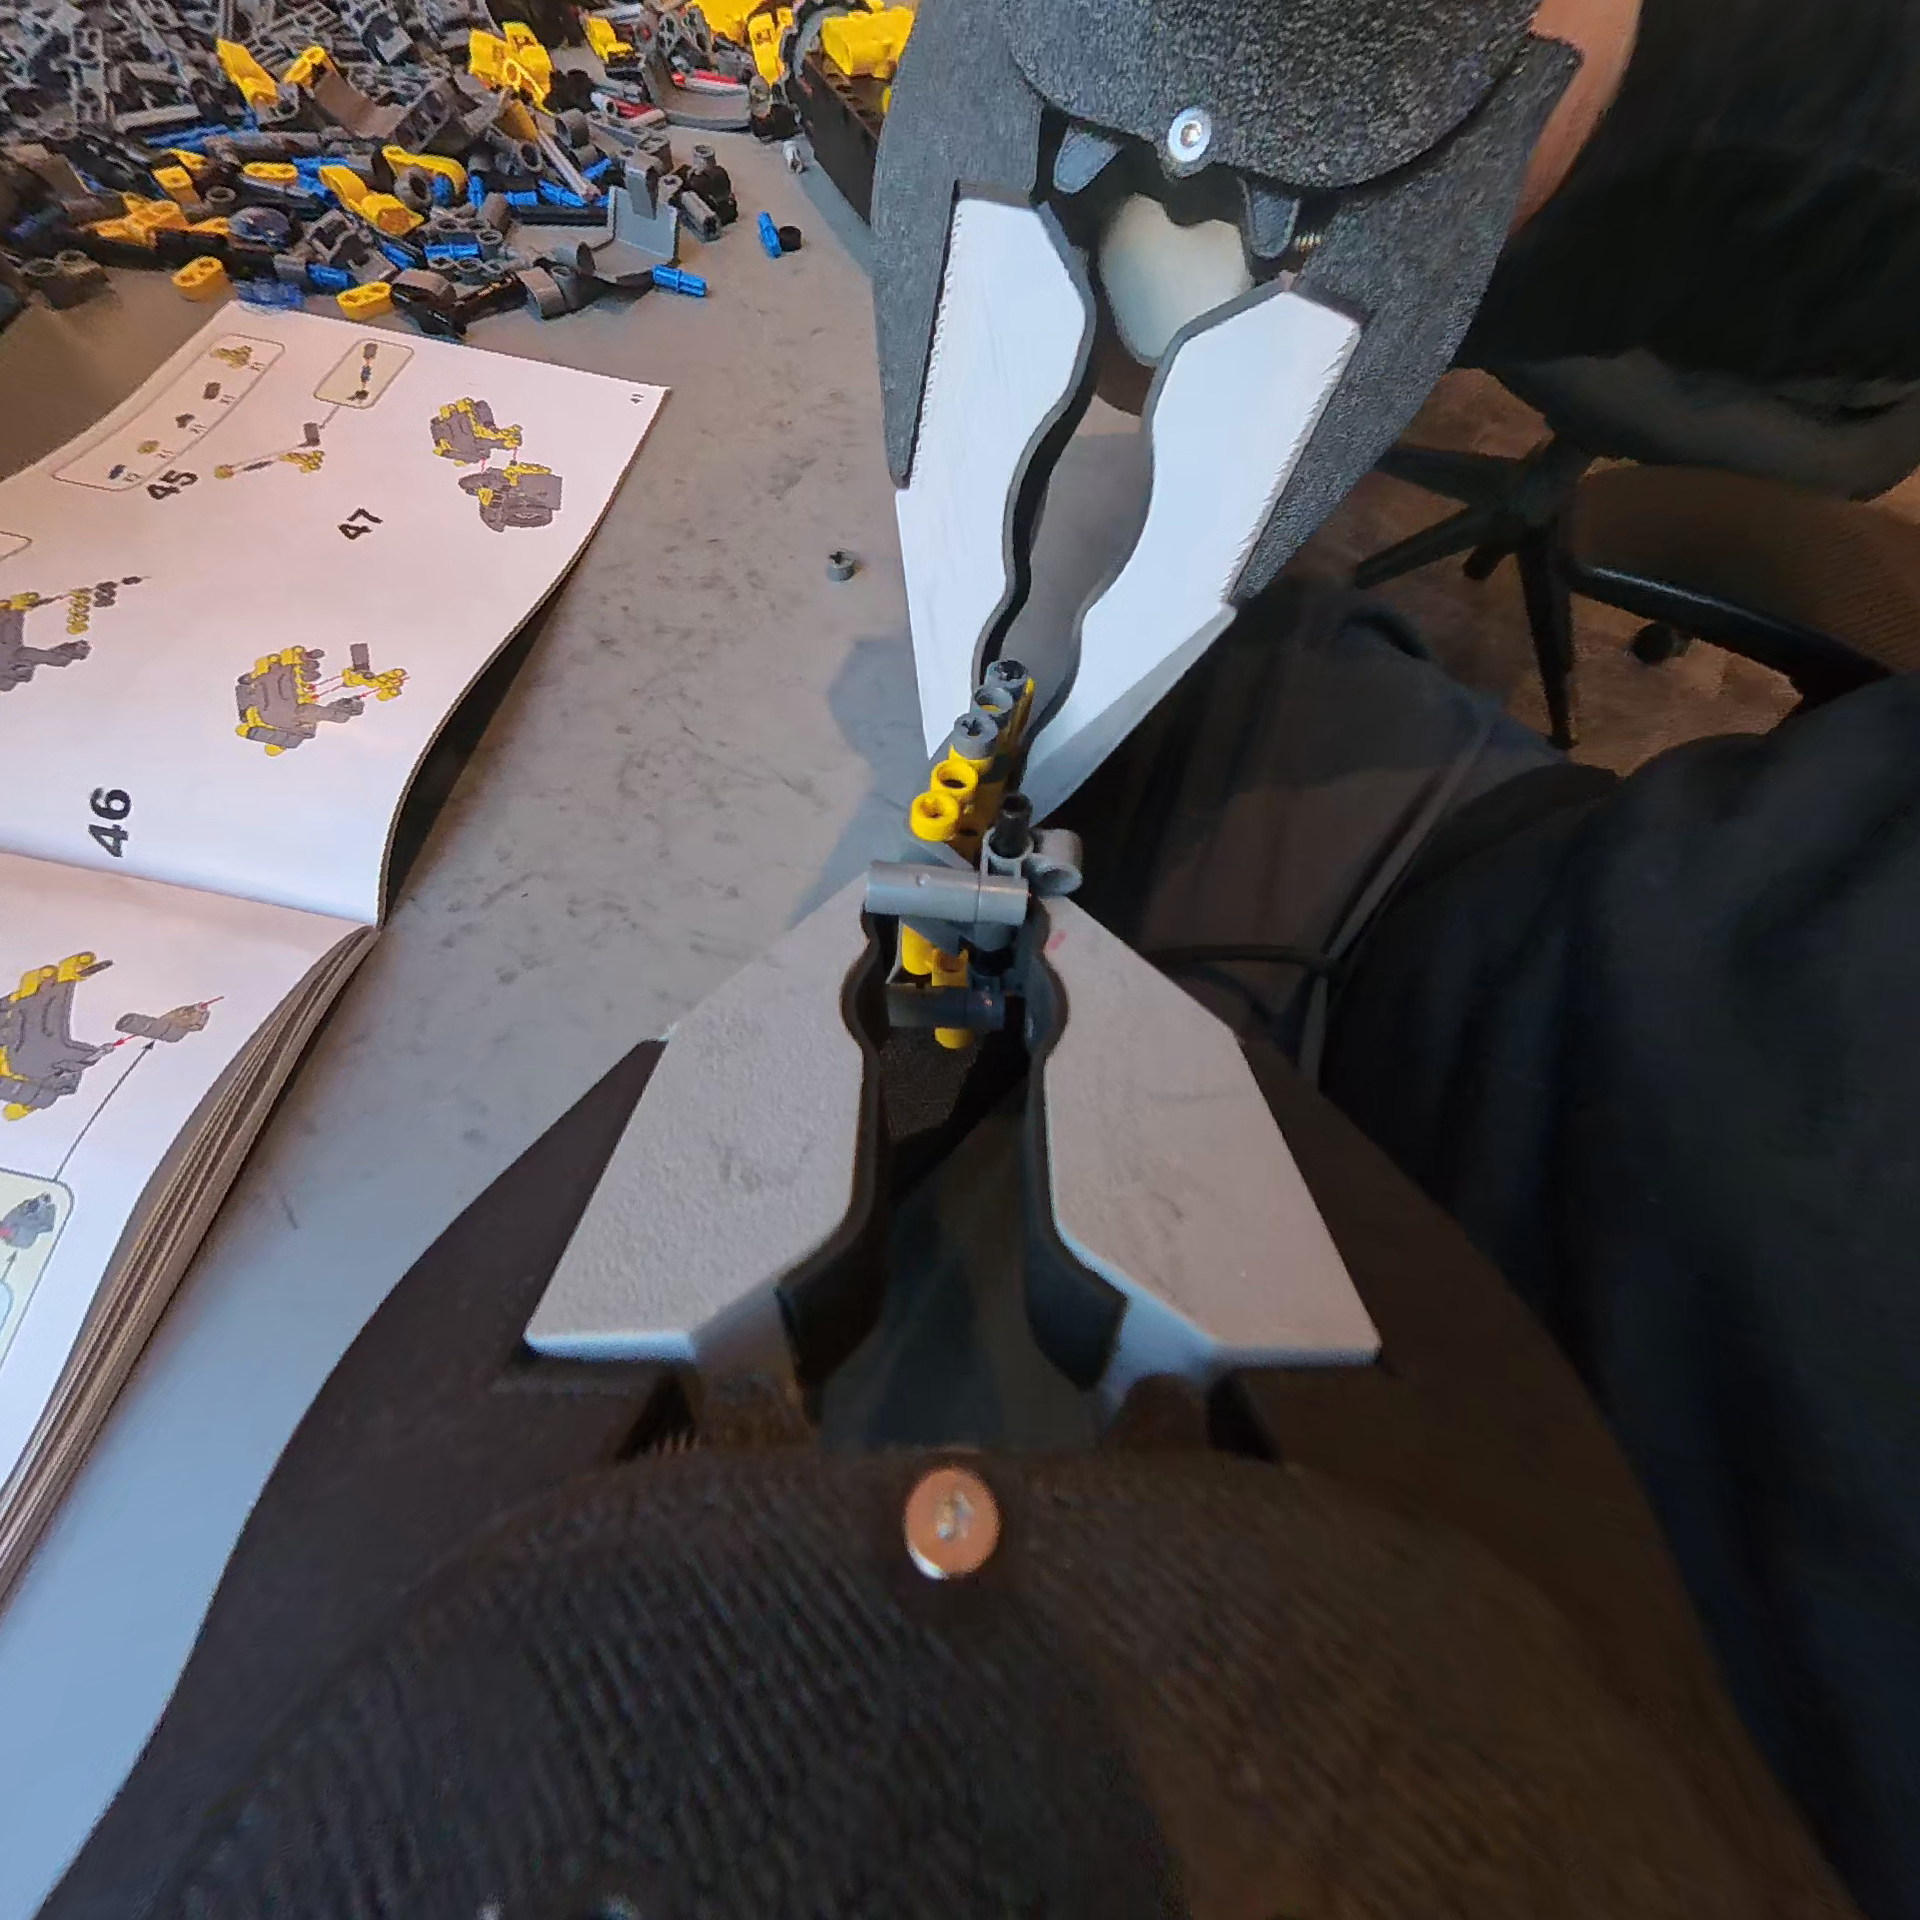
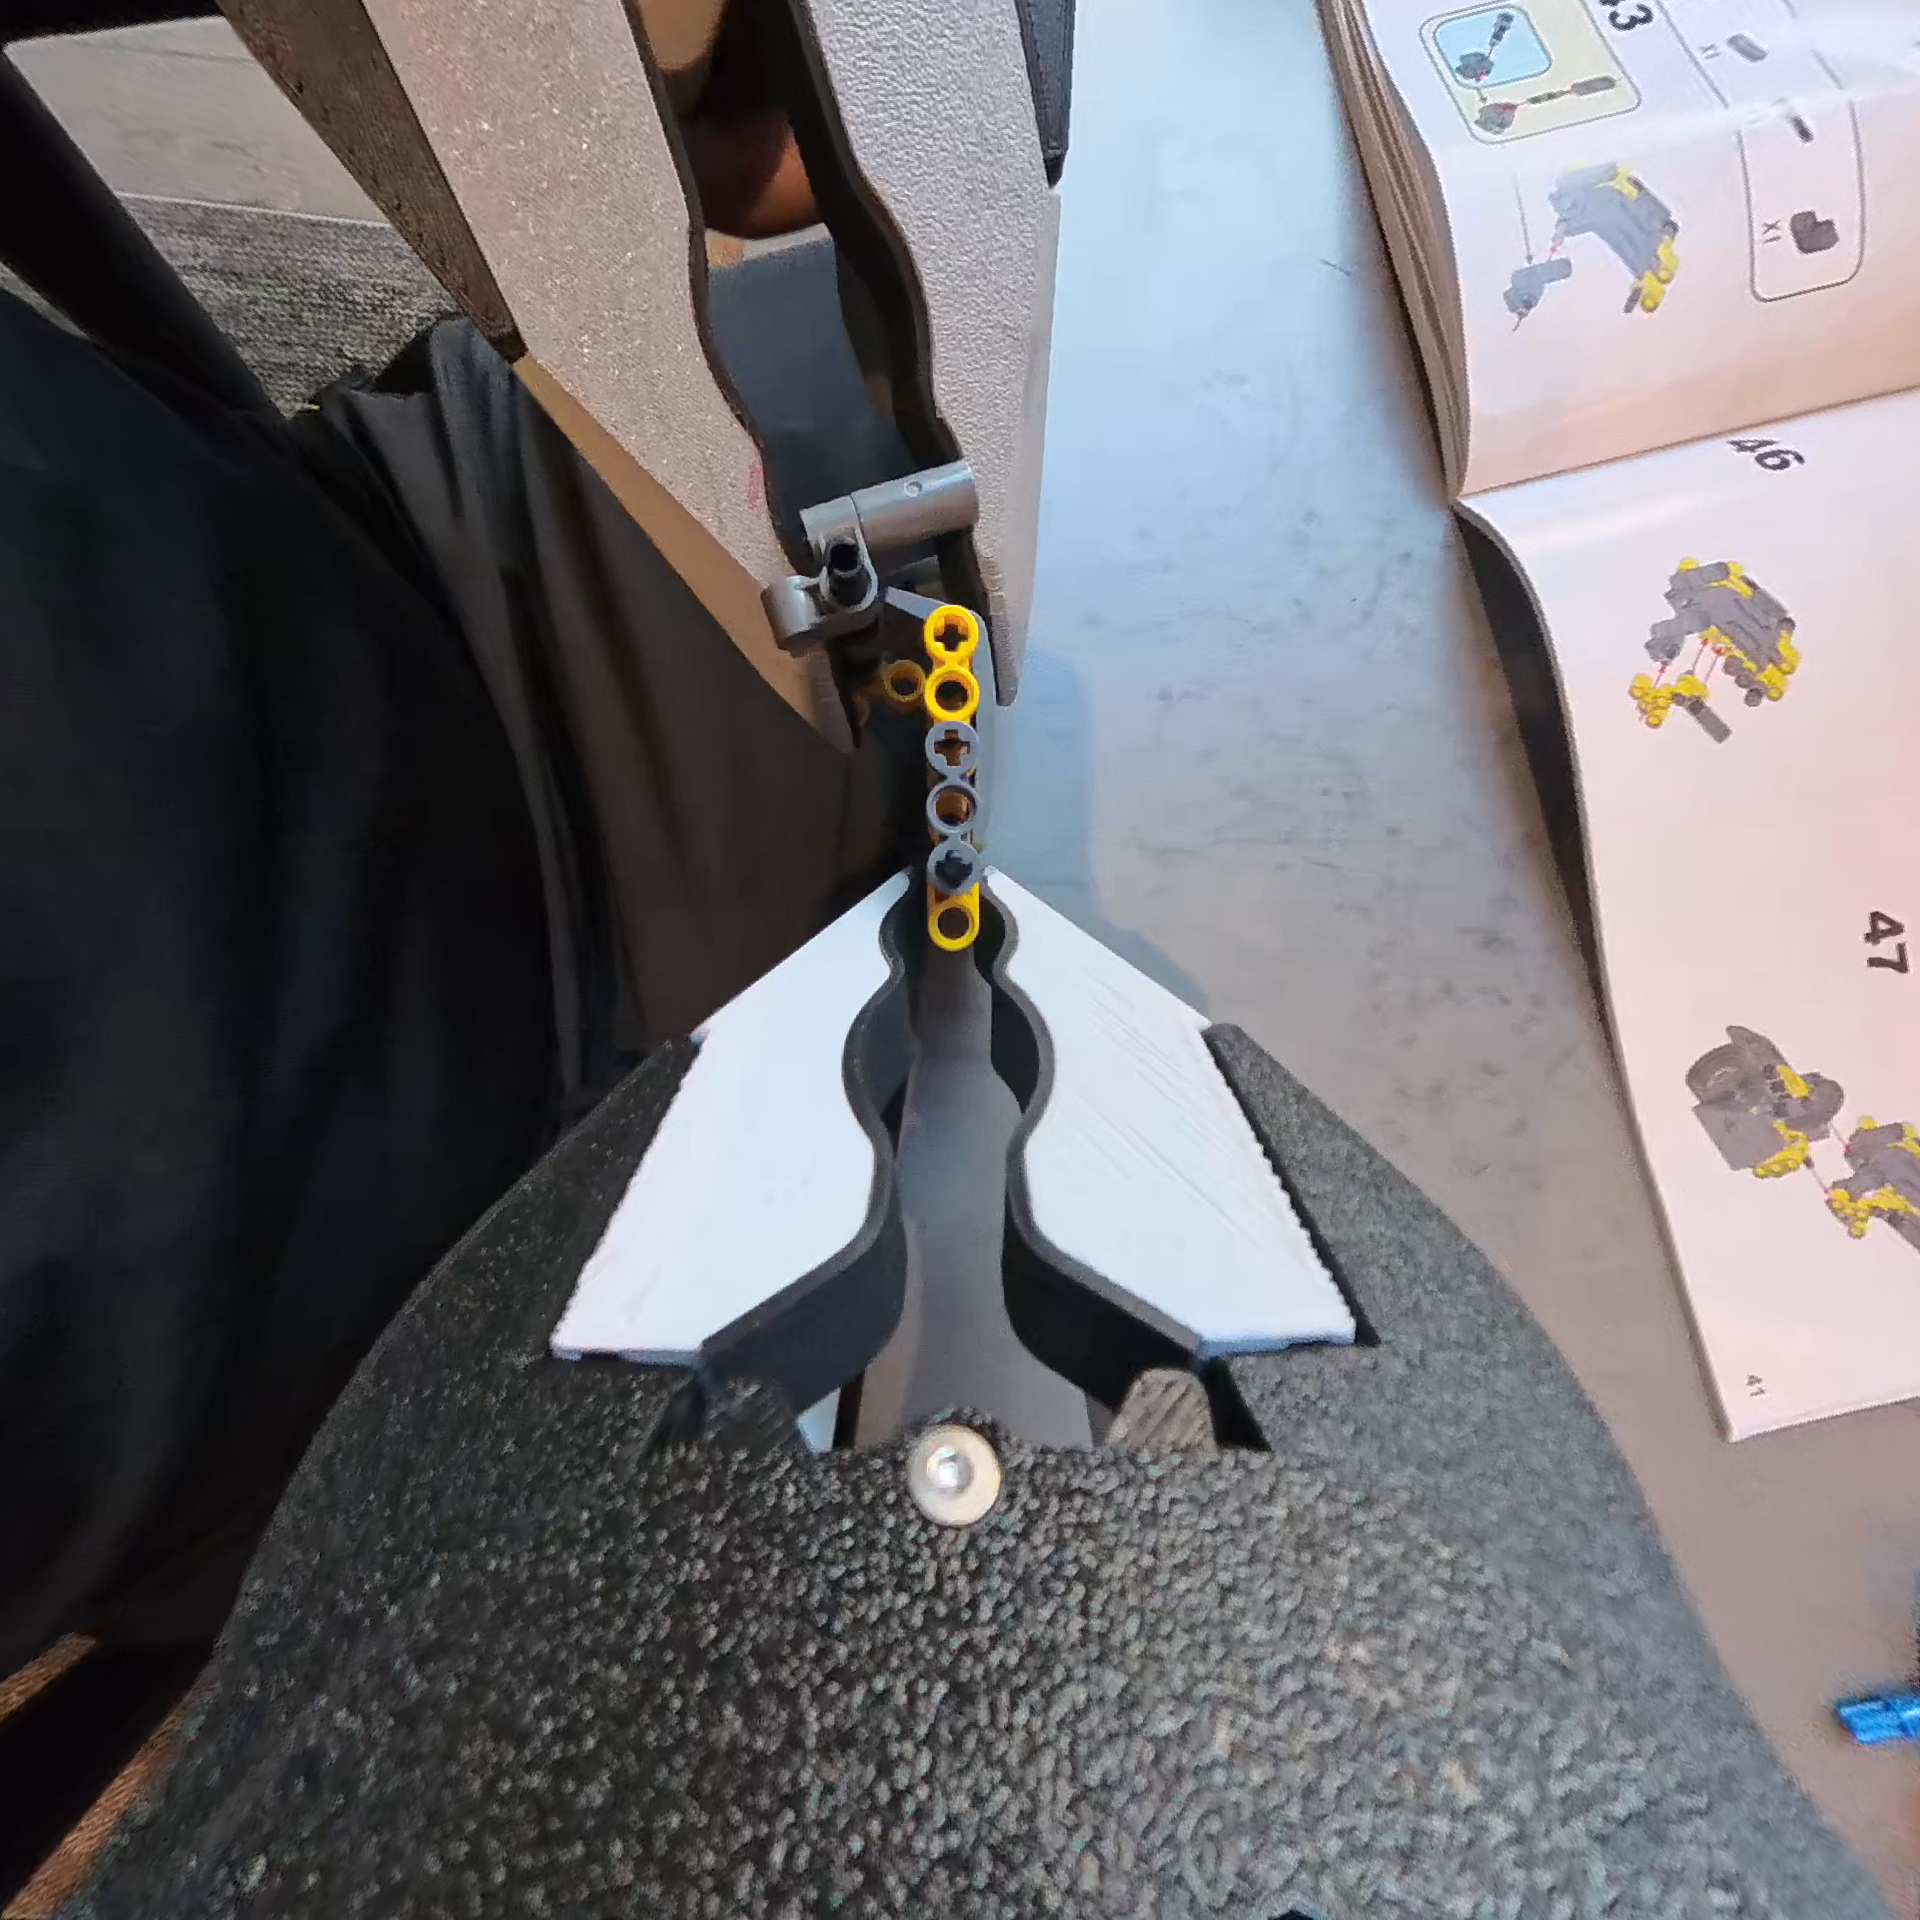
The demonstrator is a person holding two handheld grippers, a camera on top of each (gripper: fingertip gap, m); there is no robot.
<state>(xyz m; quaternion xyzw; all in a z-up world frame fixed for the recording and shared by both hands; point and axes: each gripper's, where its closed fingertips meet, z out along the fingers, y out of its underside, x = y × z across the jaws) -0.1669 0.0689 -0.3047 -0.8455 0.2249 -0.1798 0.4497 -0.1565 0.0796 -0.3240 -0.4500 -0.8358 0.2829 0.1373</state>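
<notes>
In the left wrist view my left gripper point(image 1: 951, 914) with grey fingers is shut on a small grey and yellow brick assembly point(image 1: 940, 891). My right gripper point(image 1: 992, 769) with white fingers comes down from above, shut on a yellow holed beam point(image 1: 951, 795) with grey pins in it. The beam's end meets the assembly. In the right wrist view my right gripper point(image 2: 951, 883) pinches the beam point(image 2: 952, 662) by its near end. My left gripper point(image 2: 914, 665) reaches in from the top and holds the grey assembly point(image 2: 914, 504) against the beam's far end. Both are held in the air by the table's edge.
An open instruction booklet point(image 1: 260, 623) lies on the grey table point(image 1: 644, 727); it also shows in the right wrist view point(image 2: 1714, 831). A heap of loose yellow, blue and grey pieces point(image 1: 364, 187) fills the far left. A person's dark clothing point(image 1: 1662, 1039) and a chair base point(image 1: 1538, 540) are to the right. My two grippers' fingertips are within a few centimetres of each other.
</notes>
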